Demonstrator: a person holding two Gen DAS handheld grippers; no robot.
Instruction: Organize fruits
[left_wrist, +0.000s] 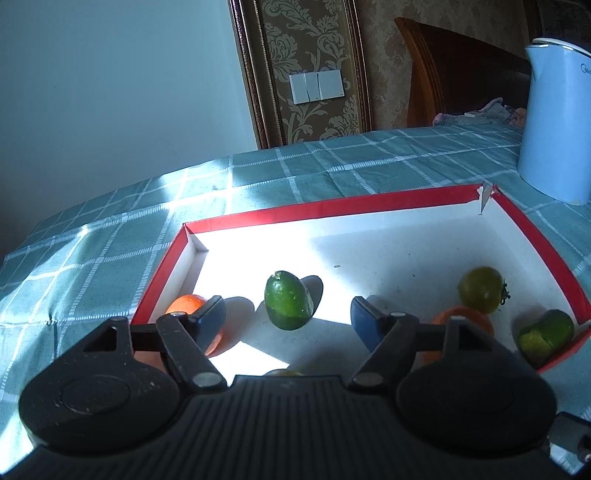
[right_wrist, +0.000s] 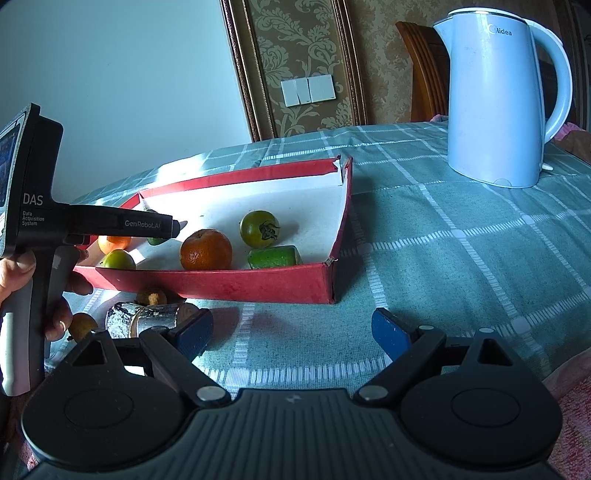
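The right tongs (right_wrist: 291, 332) hover low over the desk (right_wrist: 424, 229) with the jaws spread wide and nothing between them, just short of the near red wall of the tray (right_wrist: 258, 284). Beside their left finger, outside the tray, lie a foil-wrapped roll (right_wrist: 147, 317), a small brown fruit (right_wrist: 152, 296) touching the tray wall, and another yellowish fruit (right_wrist: 83, 325) partly hidden by the person's left hand (right_wrist: 55, 306).

That hand grips the handle of the left tongs (left_wrist: 288, 317), which reach over the near part of the tray, jaws released and wide apart, holding nothing. Between the two fingers, a little beyond their tips, a cucumber piece (left_wrist: 289, 300) stands on the white tray floor in a patch of sunlight. An orange (left_wrist: 188, 306) sits in the near left corner, partly behind the left finger. On the right, a second orange (right_wrist: 205, 249) lies close to another cucumber piece (right_wrist: 274, 256) against the right wall, with a green tomato (right_wrist: 259, 228) just behind them. A yellow-green tomato (right_wrist: 117, 259) rests by the near wall.

Farther back on the checked green cloth, well apart from the tray, stands a pale blue Midea kettle (right_wrist: 495, 99); behind it a wooden chair (left_wrist: 454, 70), and a white switch panel (left_wrist: 319, 86) on the patterned wall
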